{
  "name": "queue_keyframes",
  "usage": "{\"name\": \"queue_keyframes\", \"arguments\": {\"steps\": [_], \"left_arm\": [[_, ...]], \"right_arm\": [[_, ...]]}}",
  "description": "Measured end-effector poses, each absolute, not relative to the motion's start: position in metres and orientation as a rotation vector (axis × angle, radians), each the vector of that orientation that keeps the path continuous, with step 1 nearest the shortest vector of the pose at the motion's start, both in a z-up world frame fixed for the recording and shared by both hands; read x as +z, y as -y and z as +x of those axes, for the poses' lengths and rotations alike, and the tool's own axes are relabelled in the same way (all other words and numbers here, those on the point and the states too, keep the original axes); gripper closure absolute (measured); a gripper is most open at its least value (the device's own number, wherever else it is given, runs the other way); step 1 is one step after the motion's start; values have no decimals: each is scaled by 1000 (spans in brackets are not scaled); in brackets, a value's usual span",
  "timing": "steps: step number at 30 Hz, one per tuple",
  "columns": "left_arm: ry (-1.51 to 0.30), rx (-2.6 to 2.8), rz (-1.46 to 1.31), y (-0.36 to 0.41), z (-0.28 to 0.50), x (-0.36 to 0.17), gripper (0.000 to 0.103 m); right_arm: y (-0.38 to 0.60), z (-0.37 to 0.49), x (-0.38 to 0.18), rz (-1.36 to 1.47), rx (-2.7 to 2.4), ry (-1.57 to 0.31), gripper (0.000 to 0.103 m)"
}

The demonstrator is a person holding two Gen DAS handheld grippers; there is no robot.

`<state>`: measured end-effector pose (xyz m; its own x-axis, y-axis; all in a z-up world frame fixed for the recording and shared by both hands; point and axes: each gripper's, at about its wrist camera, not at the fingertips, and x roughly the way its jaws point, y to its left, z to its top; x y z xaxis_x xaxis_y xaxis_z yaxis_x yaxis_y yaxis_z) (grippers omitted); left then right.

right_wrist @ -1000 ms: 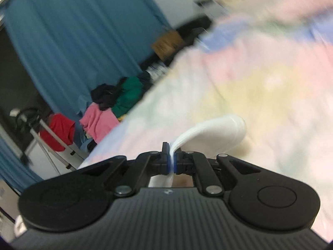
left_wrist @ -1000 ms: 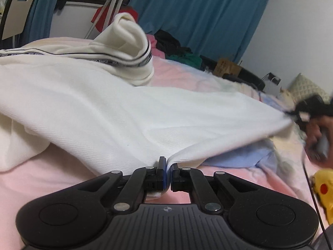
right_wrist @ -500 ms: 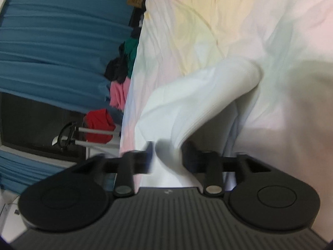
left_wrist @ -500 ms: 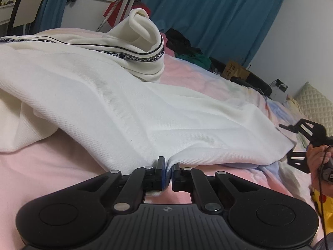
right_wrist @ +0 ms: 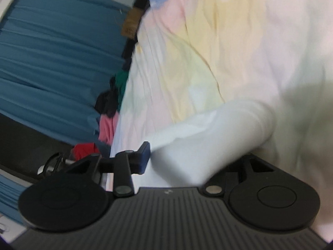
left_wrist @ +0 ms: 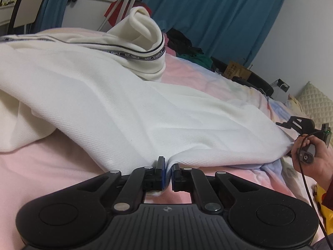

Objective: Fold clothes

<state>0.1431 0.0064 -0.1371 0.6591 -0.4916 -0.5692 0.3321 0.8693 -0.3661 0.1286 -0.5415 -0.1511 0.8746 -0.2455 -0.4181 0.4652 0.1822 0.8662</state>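
Note:
A white garment (left_wrist: 145, 108) lies spread across the pink bed sheet (left_wrist: 52, 166), and a folded part with black lettered trim (left_wrist: 145, 41) stands up at the back. My left gripper (left_wrist: 166, 164) is shut on the garment's near edge. In the left wrist view my right gripper (left_wrist: 291, 125) sits at the garment's far right corner, held by a hand (left_wrist: 312, 162). In the right wrist view a white fold (right_wrist: 218, 129) lies between the jaws of the right gripper (right_wrist: 169, 156) and hides one finger. Those jaws are closing, and I see no pad pressing the cloth.
Blue curtains (left_wrist: 218, 20) hang behind the bed. A pile of dark, green and pink clothes (left_wrist: 187, 48) and a cardboard box (left_wrist: 237, 70) lie past the far edge. A quilted pillow (left_wrist: 316, 104) is at the right, a chair (left_wrist: 27, 4) at the far left.
The right gripper let go of the garment's corner, opened, rolled and sank toward the bed. The stretched cloth has settled lower. The left gripper has kept its grip and place.

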Motion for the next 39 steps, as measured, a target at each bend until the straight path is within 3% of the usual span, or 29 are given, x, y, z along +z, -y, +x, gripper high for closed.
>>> {"name": "queue_keyframes", "arguments": {"steps": [2,4,9,16,23,25,27,28,31,33,37,39], "left_arm": [[-715,-476,-254,-8,145,-138,97],[-716,-479,-262,-8,145,-138,97],[-709,-491,-249,-6,145,-139,97],[-717,-493,-255,-6,146,-138,96],[-749,-502,-336,-18,144,-124,89],[-767,-496,-392,-27,142,-118,75],[-783,-460,-496,-45,138,-112,44],[-783,-438,-562,-57,135,-110,40],[-780,-324,-755,-100,132,-108,36],[-771,-223,-882,-130,131,-111,32],[-728,6,-1131,-187,133,-134,32],[-691,96,-1249,-209,132,-148,37]], "right_arm": [[547,127,-140,1238,-552,-159,90],[547,127,-125,1157,-556,-106,97],[530,121,-88,810,-603,-13,97],[559,113,-144,1019,-770,-281,97],[559,111,-148,1011,-747,-336,93],[557,107,-148,1018,-740,-355,93],[558,94,-148,1052,-719,-365,92],[560,91,-149,1070,-706,-367,91],[565,85,-151,1123,-683,-363,77],[565,79,-150,1161,-673,-342,63],[565,73,-152,1203,-685,-312,58],[565,73,-154,1206,-709,-301,58]]}}
